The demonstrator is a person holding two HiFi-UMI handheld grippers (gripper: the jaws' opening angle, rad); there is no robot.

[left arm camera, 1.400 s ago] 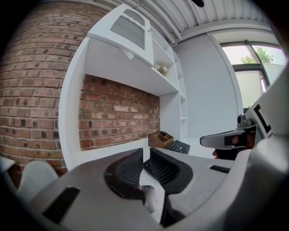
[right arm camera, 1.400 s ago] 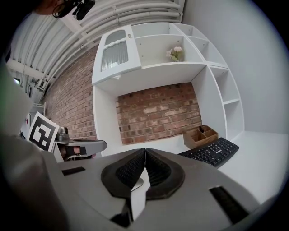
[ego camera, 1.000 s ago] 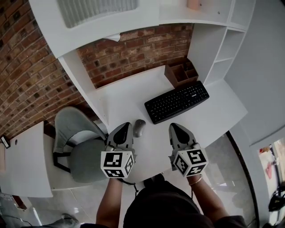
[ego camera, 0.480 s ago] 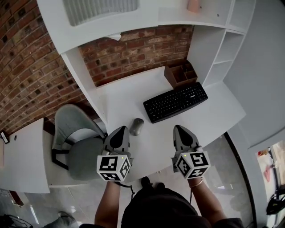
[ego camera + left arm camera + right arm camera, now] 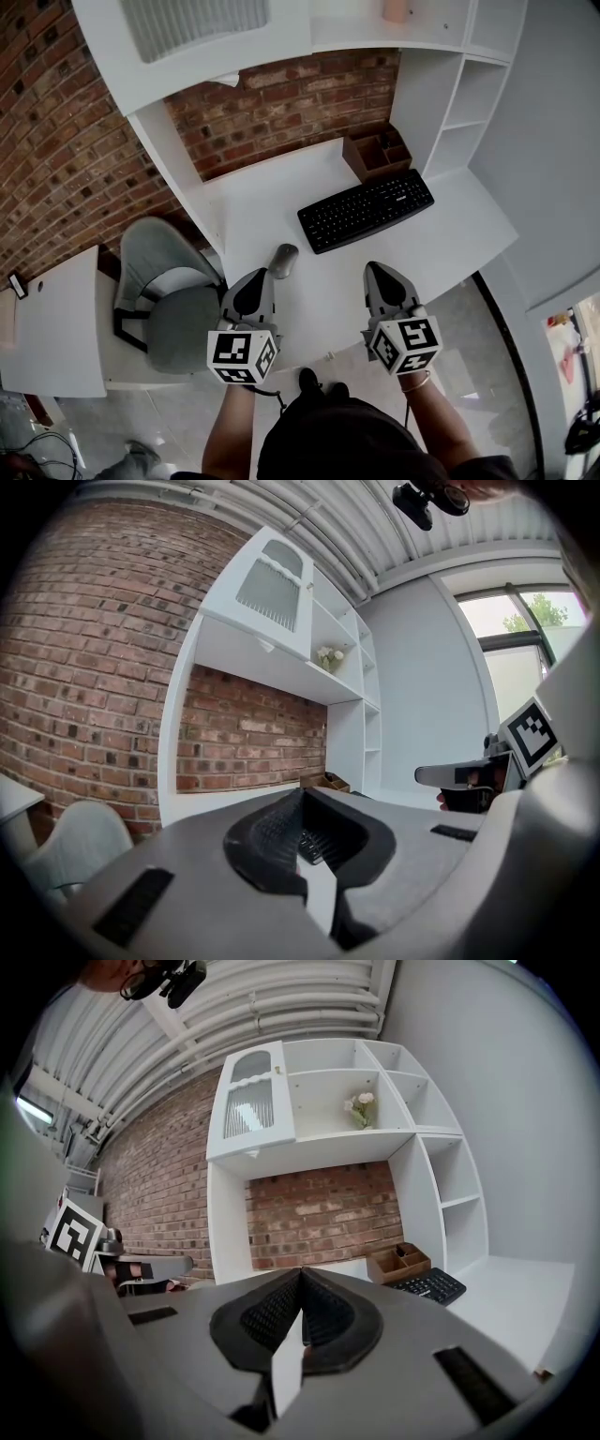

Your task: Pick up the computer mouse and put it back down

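The grey computer mouse (image 5: 284, 260) lies on the white desk (image 5: 272, 202), left of the black keyboard (image 5: 366, 210). My left gripper (image 5: 260, 275) hovers over the desk's front edge, its tip just short of the mouse and slightly left of it, not touching. Its jaws are shut with nothing between them (image 5: 302, 793). My right gripper (image 5: 376, 270) is level with it further right, in front of the keyboard, its jaws also shut and empty (image 5: 301, 1272). Neither gripper view shows the mouse.
A brown wooden organizer (image 5: 378, 153) stands behind the keyboard by the brick wall. White shelves (image 5: 455, 103) rise at the right. A grey chair (image 5: 169, 286) sits left of the desk beside my left gripper. A second white table (image 5: 52, 328) is far left.
Both grippers have drawn back together from the desk toward the person. The left tip, earlier beside the mouse, is now just short of it. The mouse has stayed on the desk.
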